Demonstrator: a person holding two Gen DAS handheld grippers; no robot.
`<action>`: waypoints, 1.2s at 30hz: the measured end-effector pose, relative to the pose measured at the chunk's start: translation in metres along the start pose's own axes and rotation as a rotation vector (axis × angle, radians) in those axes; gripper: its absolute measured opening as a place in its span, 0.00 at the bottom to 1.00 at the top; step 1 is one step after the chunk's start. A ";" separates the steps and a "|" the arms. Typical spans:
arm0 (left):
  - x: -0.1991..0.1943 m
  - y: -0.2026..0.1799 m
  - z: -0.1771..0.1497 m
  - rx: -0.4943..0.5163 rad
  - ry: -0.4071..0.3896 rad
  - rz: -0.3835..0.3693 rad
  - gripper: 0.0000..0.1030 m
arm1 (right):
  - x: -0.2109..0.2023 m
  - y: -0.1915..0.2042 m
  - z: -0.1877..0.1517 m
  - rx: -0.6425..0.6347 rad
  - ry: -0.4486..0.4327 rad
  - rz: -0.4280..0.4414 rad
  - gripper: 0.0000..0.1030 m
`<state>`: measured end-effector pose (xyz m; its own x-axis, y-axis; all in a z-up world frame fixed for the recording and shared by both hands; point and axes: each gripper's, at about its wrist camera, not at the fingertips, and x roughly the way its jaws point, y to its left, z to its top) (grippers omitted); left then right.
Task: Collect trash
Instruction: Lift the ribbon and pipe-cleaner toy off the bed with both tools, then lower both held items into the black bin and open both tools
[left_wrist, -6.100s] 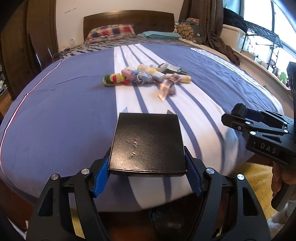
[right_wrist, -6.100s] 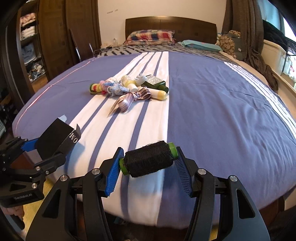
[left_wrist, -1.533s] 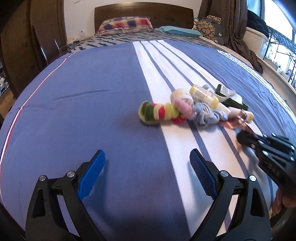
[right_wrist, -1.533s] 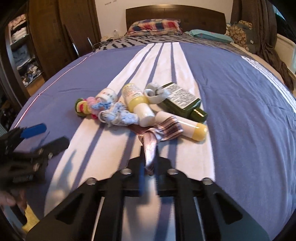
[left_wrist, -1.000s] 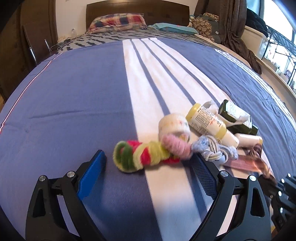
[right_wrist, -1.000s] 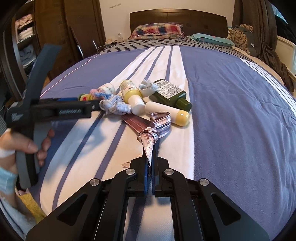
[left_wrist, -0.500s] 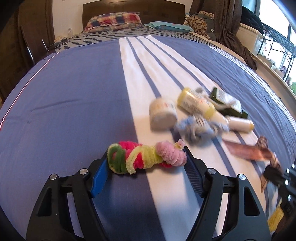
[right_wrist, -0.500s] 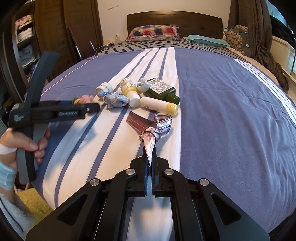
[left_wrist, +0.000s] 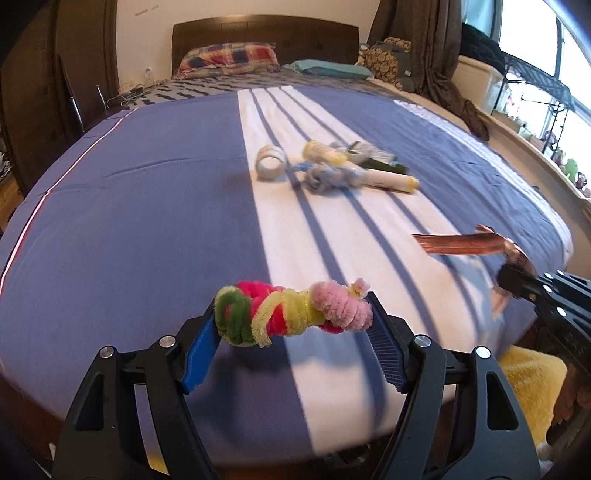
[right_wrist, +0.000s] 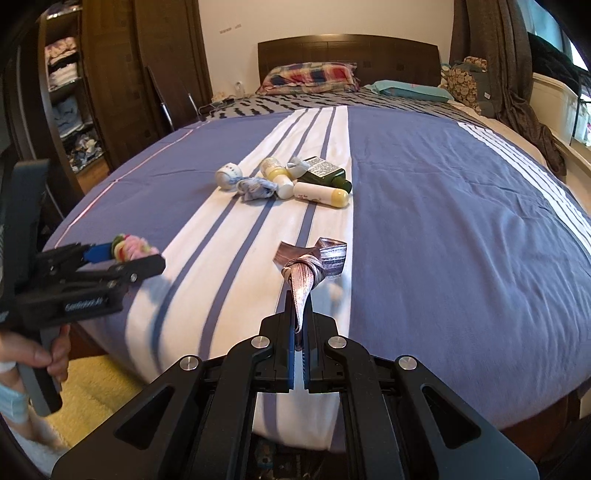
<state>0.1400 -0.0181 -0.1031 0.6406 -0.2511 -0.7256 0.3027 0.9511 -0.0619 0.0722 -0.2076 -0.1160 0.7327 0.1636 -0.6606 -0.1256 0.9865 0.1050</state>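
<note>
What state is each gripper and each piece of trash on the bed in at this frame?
left gripper: shut on the pipe-cleaner bundle, lifted off the bed.
right gripper: shut on the ribbon, which hangs clear of the bed.
tape roll: lying on the bedspread.
blue yarn bundle: lying loose.
green bottle: on its side, capped.
two cream bottles: on their sides.

The left gripper (left_wrist: 293, 325) holds a bundle of pipe cleaners (left_wrist: 291, 314) between its blue pads, above the near edge of the bed (left_wrist: 129, 229). Farther on the white stripe lie a tape roll (left_wrist: 272, 166), a bluish string tangle (left_wrist: 327, 177) and a cream tube (left_wrist: 391, 180). At right, the right gripper (left_wrist: 511, 282) carries a brown ribbon (left_wrist: 458, 244).
</note>
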 end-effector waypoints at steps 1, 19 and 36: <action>-0.008 -0.004 -0.006 0.001 -0.005 0.000 0.68 | -0.007 0.001 -0.004 0.000 -0.006 0.003 0.04; -0.057 -0.047 -0.131 -0.005 0.076 -0.092 0.68 | -0.043 0.010 -0.105 0.027 0.140 0.054 0.04; 0.030 -0.063 -0.207 -0.004 0.368 -0.138 0.68 | 0.029 0.006 -0.172 0.113 0.420 0.128 0.04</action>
<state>-0.0053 -0.0484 -0.2627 0.2975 -0.2961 -0.9076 0.3652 0.9137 -0.1784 -0.0228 -0.1979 -0.2623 0.3783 0.2905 -0.8789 -0.1060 0.9568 0.2706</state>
